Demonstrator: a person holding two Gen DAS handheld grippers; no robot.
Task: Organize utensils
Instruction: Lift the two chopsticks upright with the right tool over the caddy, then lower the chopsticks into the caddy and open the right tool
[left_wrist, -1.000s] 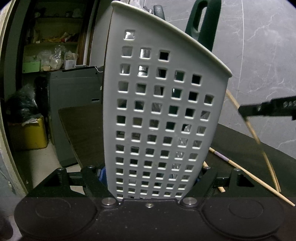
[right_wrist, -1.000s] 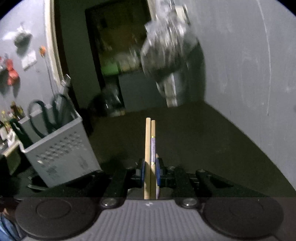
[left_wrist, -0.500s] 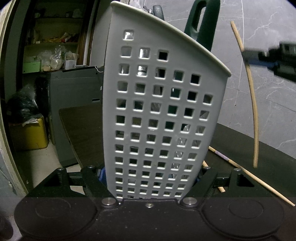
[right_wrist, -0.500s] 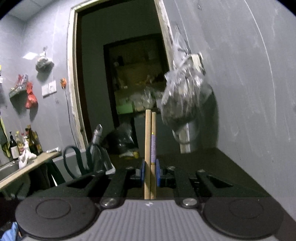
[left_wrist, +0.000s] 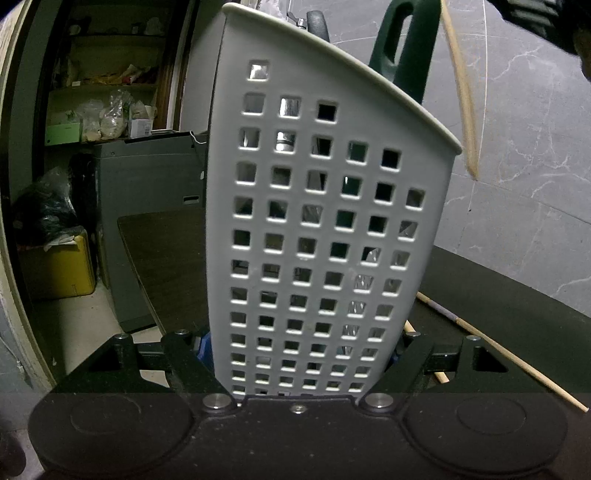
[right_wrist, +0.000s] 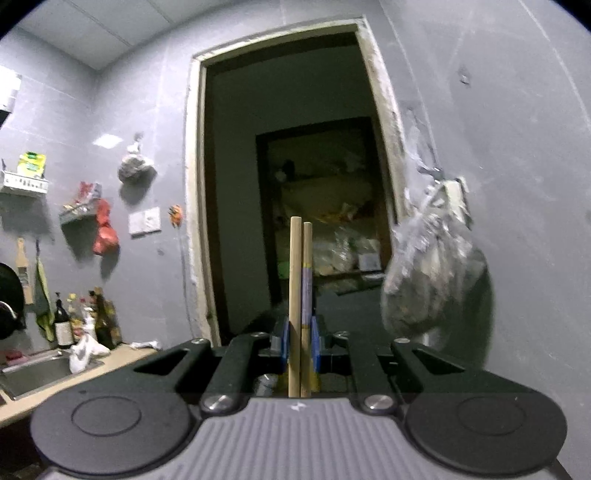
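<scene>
While the left tool (left_wrist: 299, 354) stayed clamped on the perforated caddy (left_wrist: 325, 229), the right tool (right_wrist: 300, 349), closed on two chopsticks (right_wrist: 300, 295), held them upright just beside and above the caddy's rim.

Basket (left_wrist: 325, 229) mouth partly blocked by dark green handle (left_wrist: 402, 48); room is left above rim; wall (left_wrist: 524, 155) close behind.

The left gripper (left_wrist: 299, 354) pointed slightly downward, its jaws spread wide and pressed against both sides of a perforated grey basket (left_wrist: 325, 229). The right gripper (right_wrist: 300, 347) pointed level, jaws nearly together, blue pads (right_wrist: 284, 345) pinching a pair of wooden chopsticks (right_wrist: 300, 295) that stood upright between them.
</scene>
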